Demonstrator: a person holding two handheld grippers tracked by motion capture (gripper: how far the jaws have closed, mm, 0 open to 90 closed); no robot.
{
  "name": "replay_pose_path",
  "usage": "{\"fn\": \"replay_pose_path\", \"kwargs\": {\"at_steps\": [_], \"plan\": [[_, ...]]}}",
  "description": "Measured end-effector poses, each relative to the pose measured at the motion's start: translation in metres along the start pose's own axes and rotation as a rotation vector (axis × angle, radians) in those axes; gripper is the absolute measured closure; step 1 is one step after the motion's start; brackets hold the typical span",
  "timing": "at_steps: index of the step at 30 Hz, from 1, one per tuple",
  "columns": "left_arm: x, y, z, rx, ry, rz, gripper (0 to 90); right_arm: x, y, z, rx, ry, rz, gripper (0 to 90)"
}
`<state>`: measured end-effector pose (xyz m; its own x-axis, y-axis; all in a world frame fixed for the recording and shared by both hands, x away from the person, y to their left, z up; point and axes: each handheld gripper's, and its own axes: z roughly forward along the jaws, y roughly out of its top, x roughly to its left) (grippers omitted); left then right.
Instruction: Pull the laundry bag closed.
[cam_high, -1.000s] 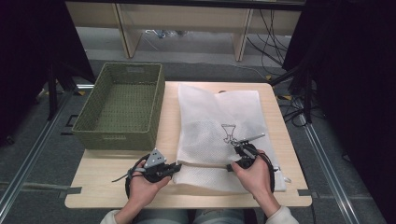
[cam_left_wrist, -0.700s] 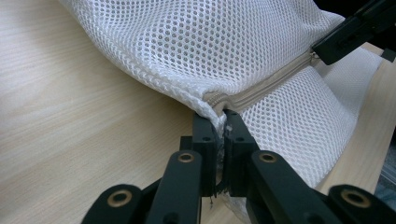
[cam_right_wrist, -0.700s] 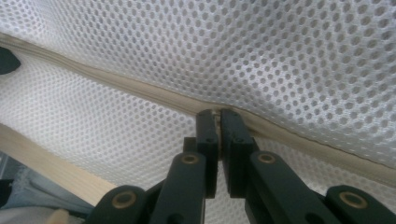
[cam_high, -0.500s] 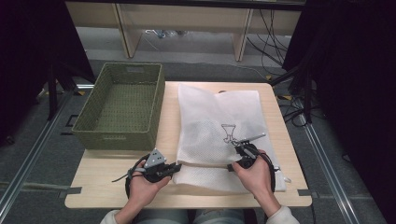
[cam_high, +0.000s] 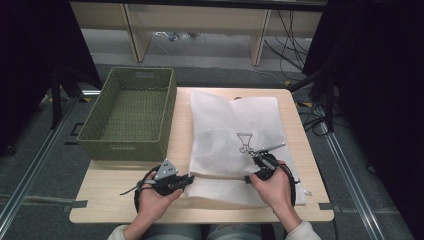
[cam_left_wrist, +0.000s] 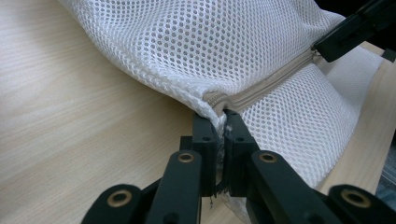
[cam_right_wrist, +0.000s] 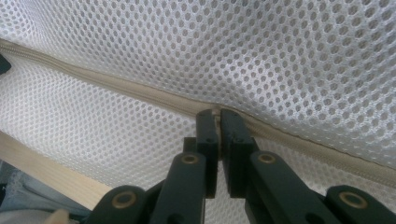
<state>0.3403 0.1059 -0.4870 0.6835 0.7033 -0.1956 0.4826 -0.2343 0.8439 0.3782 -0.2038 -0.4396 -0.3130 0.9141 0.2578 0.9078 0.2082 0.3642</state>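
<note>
A woven green rectangular basket (cam_high: 131, 114) sits far left on the pale wooden desk (cam_high: 115, 200). Left tongs (cam_high: 190, 179) pinch the near-left zip end of the white mesh bag (cam_high: 235, 135), lying flat centre-right; right tongs (cam_high: 248, 178) pinch its beige zipper (cam_right_wrist: 140, 93).

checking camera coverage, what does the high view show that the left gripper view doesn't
High view alone: the green woven basket left of the white mesh bag, the clip drawing printed on the bag, both hands, the whole table.

Left gripper view alone: the left gripper with jaws shut on the bag's corner at the end of the zipper, and the mesh weave.

Both: the bag, the wooden tabletop, and the right gripper at the zipper.
</note>
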Motion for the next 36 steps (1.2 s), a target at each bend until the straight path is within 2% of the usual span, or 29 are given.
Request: {"fn": "replay_pose_path", "kwargs": {"at_steps": [1, 3, 4, 5, 6, 8, 10, 11, 12, 13, 15, 17, 18, 21, 22, 25, 26, 27, 30, 31, 36], "plan": [[0.000, 0.000, 0.000, 0.001, -0.001, -0.004, 84.7, 0.001, 0.000, -0.001, 0.010, -0.014, 0.015, 87.2], [0.000, 0.000, 0.000, 0.000, -0.001, -0.004, 84.7, 0.003, 0.000, -0.003, 0.034, -0.007, 0.059, 87.2], [0.000, 0.000, 0.000, 0.000, -0.001, -0.003, 84.7, 0.003, -0.001, -0.004, 0.026, -0.009, 0.058, 87.2], [0.000, 0.000, 0.000, 0.000, -0.001, -0.004, 84.7, 0.000, -0.001, -0.002, 0.000, -0.012, 0.015, 87.2], [0.000, 0.000, 0.000, -0.002, 0.000, -0.013, 84.7, -0.001, -0.001, -0.002, -0.008, -0.006, -0.004, 87.2], [-0.001, 0.000, 0.000, -0.002, -0.001, -0.018, 84.7, -0.002, -0.001, -0.002, -0.008, -0.003, -0.001, 87.2], [0.001, 0.000, 0.000, -0.002, -0.001, 0.001, 84.7, -0.002, -0.001, -0.003, 0.003, -0.019, 0.003, 87.2], [0.001, 0.000, 0.000, -0.004, -0.001, -0.007, 84.7, -0.003, -0.001, -0.002, -0.007, -0.017, 0.004, 87.2], [0.001, 0.000, 0.000, -0.004, -0.001, -0.007, 84.6, -0.001, -0.002, -0.004, 0.012, -0.019, 0.042, 87.2], [0.001, 0.000, 0.000, -0.003, -0.001, -0.001, 84.6, -0.003, -0.002, -0.004, -0.005, -0.012, 0.008, 87.2], [0.000, 0.000, 0.000, -0.003, 0.002, -0.015, 84.6, -0.003, -0.003, -0.005, -0.010, -0.009, 0.009, 87.2], [0.000, -0.001, 0.000, -0.006, -0.001, -0.008, 84.7, -0.005, -0.002, -0.005, -0.020, -0.012, -0.008, 87.2], [0.001, 0.000, 0.000, -0.005, -0.003, -0.002, 84.6, 0.000, -0.002, -0.007, 0.020, -0.010, 0.073, 87.2], [0.001, -0.001, 0.000, -0.014, -0.007, -0.020, 84.6, -0.006, -0.003, -0.005, -0.007, -0.015, 0.020, 87.2], [0.001, -0.001, 0.000, -0.004, 0.000, -0.013, 84.6, -0.003, -0.003, -0.008, 0.005, -0.018, 0.056, 87.2], [0.001, -0.001, 0.000, -0.011, -0.007, -0.019, 84.6, -0.003, -0.003, -0.008, 0.012, -0.021, 0.060, 87.2], [0.001, -0.001, 0.000, -0.010, -0.002, -0.005, 84.6, -0.007, -0.003, -0.006, -0.018, -0.024, 0.014, 87.2], [0.001, -0.001, 0.000, -0.009, -0.003, -0.009, 84.6, -0.008, -0.003, -0.007, -0.022, -0.025, 0.008, 87.2], [0.001, -0.001, 0.000, -0.010, -0.002, -0.019, 84.6, -0.007, -0.003, -0.007, -0.005, -0.032, 0.031, 87.2], [0.001, -0.001, 0.000, -0.012, -0.001, -0.015, 84.6, -0.004, -0.004, -0.009, 0.014, -0.036, 0.069, 87.2], [0.001, -0.001, 0.000, -0.011, -0.002, -0.013, 84.6, -0.005, -0.004, -0.009, 0.011, -0.031, 0.069, 87.2]]}}
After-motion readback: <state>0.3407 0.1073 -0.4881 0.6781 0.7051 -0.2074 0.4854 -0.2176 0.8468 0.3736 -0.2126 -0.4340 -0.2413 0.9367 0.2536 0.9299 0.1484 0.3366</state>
